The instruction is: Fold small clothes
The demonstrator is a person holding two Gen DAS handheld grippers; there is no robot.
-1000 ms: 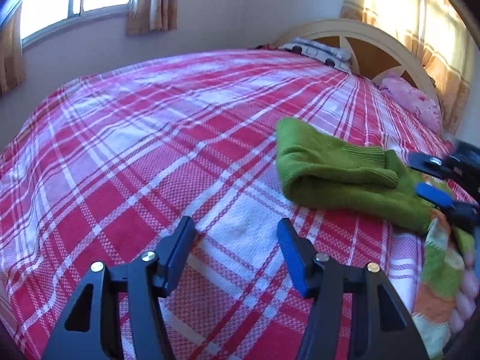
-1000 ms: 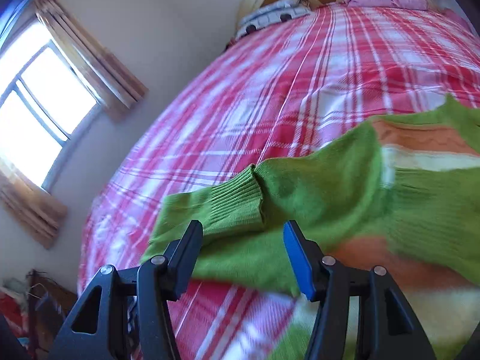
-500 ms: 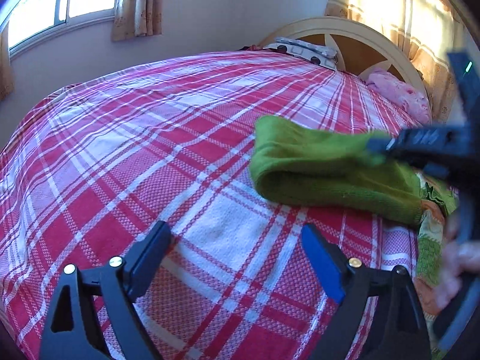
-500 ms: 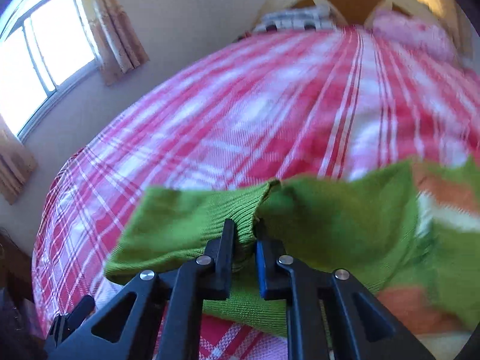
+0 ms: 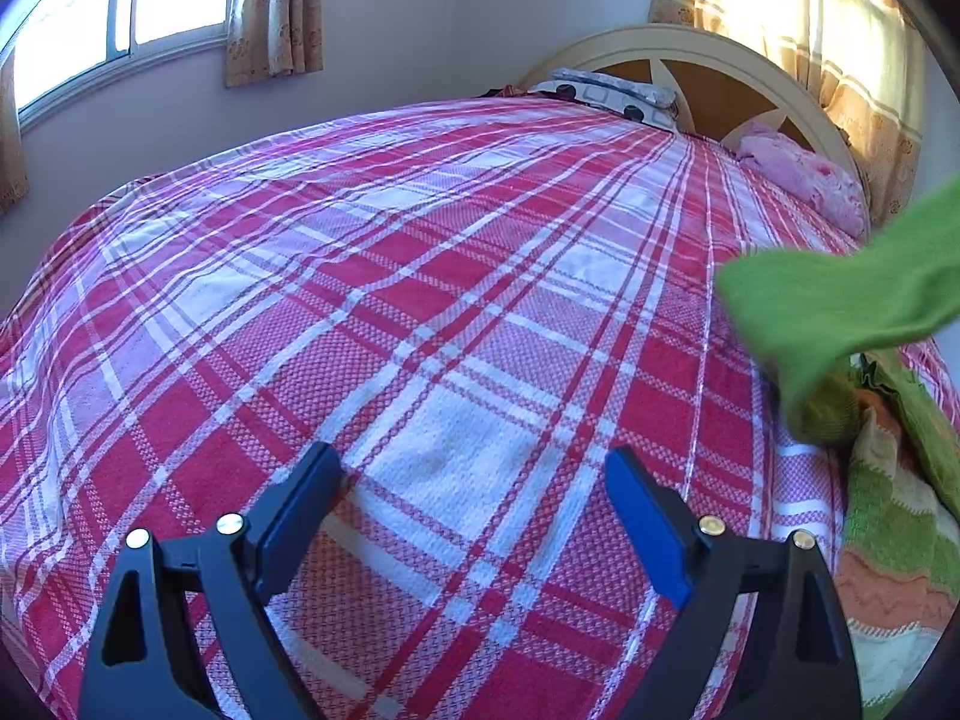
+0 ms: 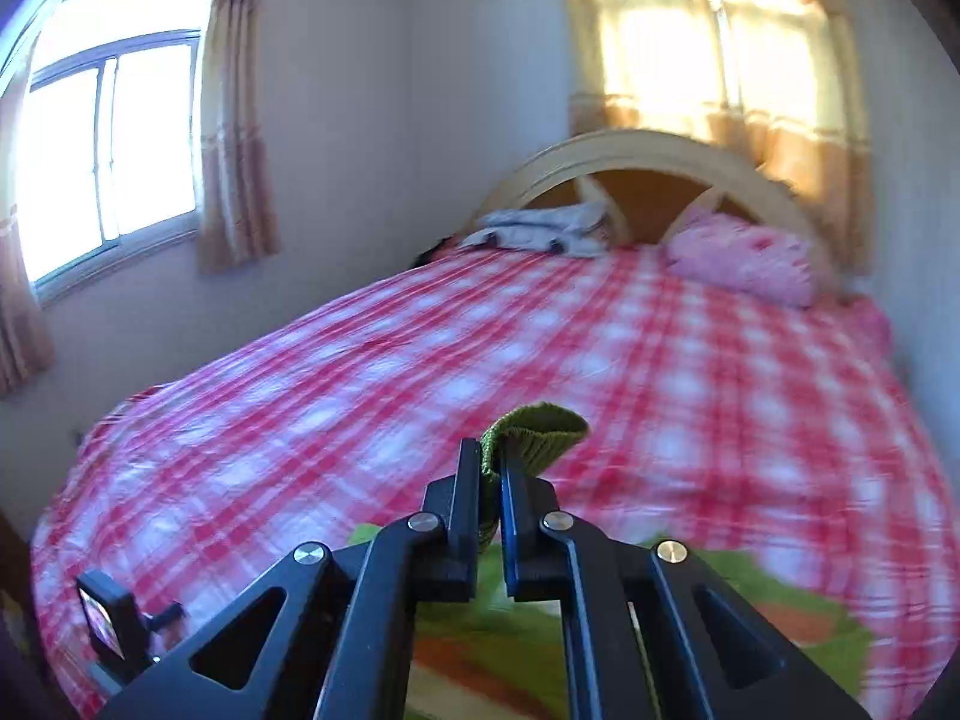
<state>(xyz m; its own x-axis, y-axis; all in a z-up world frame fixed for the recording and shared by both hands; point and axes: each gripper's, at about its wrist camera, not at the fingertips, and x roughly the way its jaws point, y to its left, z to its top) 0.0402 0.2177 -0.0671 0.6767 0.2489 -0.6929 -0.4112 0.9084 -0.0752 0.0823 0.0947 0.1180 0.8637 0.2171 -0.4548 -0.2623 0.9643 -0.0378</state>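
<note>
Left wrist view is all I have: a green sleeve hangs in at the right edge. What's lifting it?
Observer: The right gripper is shut on the green ribbed cuff, which pokes up past its fingertips.
Operator: And what's below the right gripper?
Observer: The striped body of the sweater, green and orange, blurred, on the plaid bedspread.
Operator: Can it see my left gripper?
Observer: No, only a small dark device at its lower left.
</note>
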